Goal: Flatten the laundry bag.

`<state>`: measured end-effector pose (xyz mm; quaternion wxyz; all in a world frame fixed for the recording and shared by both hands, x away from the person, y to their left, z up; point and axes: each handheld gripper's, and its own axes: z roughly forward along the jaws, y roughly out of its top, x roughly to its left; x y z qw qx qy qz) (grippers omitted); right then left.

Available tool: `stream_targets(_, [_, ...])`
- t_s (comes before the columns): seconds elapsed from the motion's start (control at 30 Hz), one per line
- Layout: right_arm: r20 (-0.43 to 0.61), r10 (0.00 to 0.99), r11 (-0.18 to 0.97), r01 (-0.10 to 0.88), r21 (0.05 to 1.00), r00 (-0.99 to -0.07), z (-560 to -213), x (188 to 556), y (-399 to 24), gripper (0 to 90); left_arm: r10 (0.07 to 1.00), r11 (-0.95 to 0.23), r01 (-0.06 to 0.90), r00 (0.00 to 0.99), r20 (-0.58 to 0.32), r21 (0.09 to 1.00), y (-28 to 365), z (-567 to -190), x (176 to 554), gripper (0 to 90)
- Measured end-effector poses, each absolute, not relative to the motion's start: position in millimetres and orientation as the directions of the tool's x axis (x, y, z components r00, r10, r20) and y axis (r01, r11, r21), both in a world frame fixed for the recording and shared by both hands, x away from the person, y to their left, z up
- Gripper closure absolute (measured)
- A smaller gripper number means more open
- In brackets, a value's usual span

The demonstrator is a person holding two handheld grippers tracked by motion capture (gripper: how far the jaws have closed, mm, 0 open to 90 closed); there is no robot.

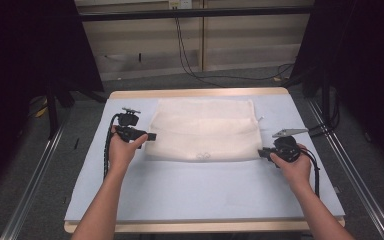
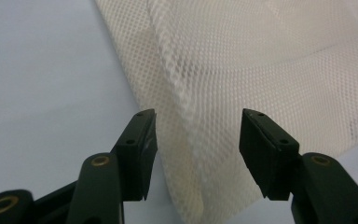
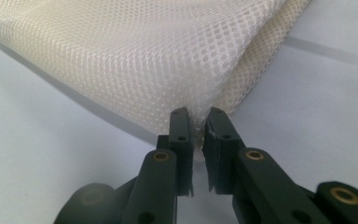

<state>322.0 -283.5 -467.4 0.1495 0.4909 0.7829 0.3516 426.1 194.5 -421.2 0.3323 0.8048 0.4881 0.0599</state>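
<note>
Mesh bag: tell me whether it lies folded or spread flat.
Folded: the mesh bag shows a doubled edge across its middle and layered mesh at the corner.

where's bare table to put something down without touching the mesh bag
Widest bare patch: the table strip between the mesh bag and the near edge, between both forearms. Narrower strips flank the bag, crowded by the left gripper and right gripper.
</note>
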Motion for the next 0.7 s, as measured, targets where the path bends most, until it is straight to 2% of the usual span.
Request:
stream_targets(0.13, [0.122, 0.873, 0.263, 0.667, 0.697, -0.472, -467.7, 325.7, -284.3, 81.8, 0.83, -0.306, 0.739, 0.516, -0.211, 0.601, 189.6, -422.7, 436.8, 51.0])
stream_targets(0.2, [0.127, 0.87, 0.265, 0.67, 0.693, -0.476, -467.2, 328.0, -285.0, 81.8, 0.823, -0.302, 0.72, 0.527, -0.21, 0.625, 189.2, -422.3, 441.2, 58.2])
stream_targets(0.33, [0.139, 0.873, 0.251, 0.676, 0.693, -0.467, -467.4, 330.4, -285.4, 81.8, 0.818, -0.317, 0.731, 0.534, -0.217, 0.605, 185.9, -424.5, 453.6, 58.1])
stream_targets(0.47, [0.138, 0.872, 0.255, 0.678, 0.69, -0.469, -466.2, 334.1, -285.4, 81.8, 0.818, -0.277, 0.739, 0.517, -0.254, 0.614, 187.1, -426.7, 463.6, 59.7])
stream_targets(0.57, [0.145, 0.871, 0.252, 0.681, 0.687, -0.469, -465.7, 338.1, -285.1, 81.8, 0.817, -0.299, 0.74, 0.525, -0.239, 0.603, 186.6, -428.5, 472.7, 61.5])
stream_targets(0.6, [0.132, 0.87, 0.263, 0.674, 0.691, -0.475, -465.3, 341.3, -284.2, 81.8, 0.814, -0.308, 0.734, 0.533, -0.232, 0.606, 186.4, -427.9, 474.2, 66.5])
stream_targets(0.67, [0.141, 0.873, 0.254, 0.683, 0.685, -0.467, -464.5, 342.1, -282.7, 81.8, 0.81, -0.32, 0.718, 0.546, -0.215, 0.618, 185.0, -426.2, 476.6, 68.7])
stream_targets(0.7, [0.141, 0.869, 0.258, 0.676, 0.69, -0.475, -464.9, 344.8, -281.5, 81.7, 0.809, -0.309, 0.714, 0.545, -0.221, 0.628, 185.2, -425.4, 476.5, 81.8])
